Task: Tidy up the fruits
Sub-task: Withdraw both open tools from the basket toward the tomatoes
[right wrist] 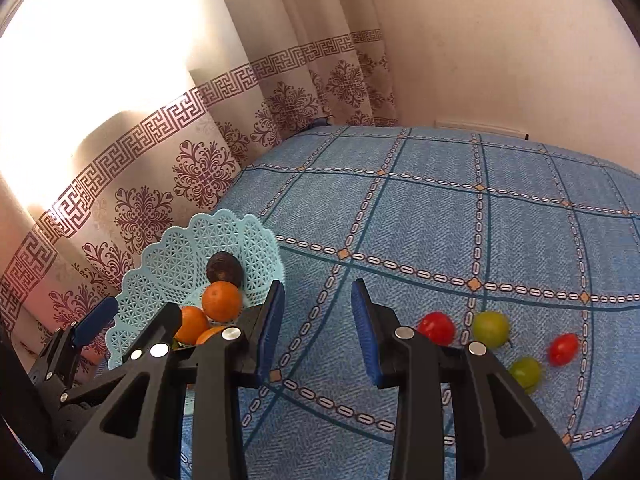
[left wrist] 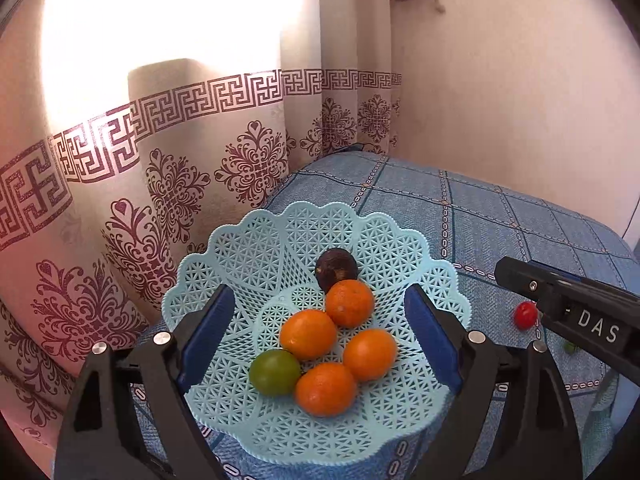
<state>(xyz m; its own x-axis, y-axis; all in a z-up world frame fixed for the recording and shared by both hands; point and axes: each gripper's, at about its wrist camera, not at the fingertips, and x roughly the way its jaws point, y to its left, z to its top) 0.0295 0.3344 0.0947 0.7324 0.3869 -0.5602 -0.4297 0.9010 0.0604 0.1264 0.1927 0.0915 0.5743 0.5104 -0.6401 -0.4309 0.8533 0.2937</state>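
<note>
A pale blue lattice basket (left wrist: pixel 256 248) (right wrist: pixel 172 252) on the blue cloth holds several oranges (left wrist: pixel 308 334) (right wrist: pixel 221 301), one green fruit (left wrist: pixel 275 371) and a dark brown fruit (left wrist: pixel 335 268) (right wrist: pixel 224 268). My left gripper (left wrist: pixel 320 320) hangs open over the basket, nothing between its blue pads. Open and empty too, my right gripper (right wrist: pixel 316 320) hovers above bare cloth just right of the basket. To its right on the cloth lie two red tomatoes (right wrist: pixel 437 327) (right wrist: pixel 563 349) and two green fruits (right wrist: pixel 490 327) (right wrist: pixel 525 372). One red tomato (left wrist: pixel 525 315) shows beside the right gripper's body (left wrist: pixel 580 312) in the left wrist view.
A checked blue cloth (right wrist: pixel 440 220) covers the table. A patterned curtain (left wrist: pixel 140 184) hangs close behind the basket on the left. A plain wall (right wrist: pixel 500 60) runs along the back. The cloth's far and right parts carry nothing.
</note>
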